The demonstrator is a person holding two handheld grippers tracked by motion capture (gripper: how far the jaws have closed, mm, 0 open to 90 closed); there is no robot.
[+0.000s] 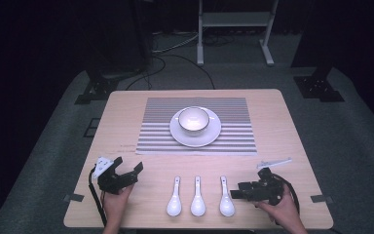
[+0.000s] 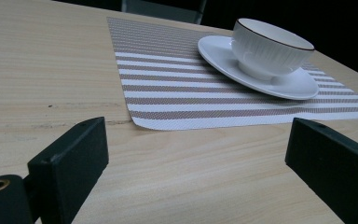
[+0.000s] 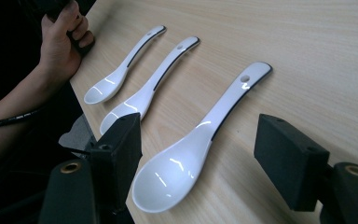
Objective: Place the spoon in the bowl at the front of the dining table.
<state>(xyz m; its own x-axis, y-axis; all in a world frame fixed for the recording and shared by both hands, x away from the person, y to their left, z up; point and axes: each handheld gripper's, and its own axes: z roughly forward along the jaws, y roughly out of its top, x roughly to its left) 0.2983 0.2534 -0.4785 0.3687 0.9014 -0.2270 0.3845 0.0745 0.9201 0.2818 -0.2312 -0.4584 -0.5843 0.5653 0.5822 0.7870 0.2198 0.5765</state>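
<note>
My right gripper (image 1: 234, 194) sits just beside the rightmost spoon (image 1: 226, 197), jaws apart, nothing held. In the right gripper view that spoon (image 3: 200, 140) lies between the jaws, bowl toward me, handle running away. On the table it runs near-to-far, bowl at the near edge. Left gripper (image 1: 130, 169) is open too, farther off, facing the bowl (image 2: 270, 46) on its saucer (image 2: 298, 84). Right is nearer. Surface: pale wood table (image 1: 126, 117), striped mat (image 1: 156, 122). Room dark, grey floor.

No readable text, labels, brands, numbers or signs anywhere.
</note>
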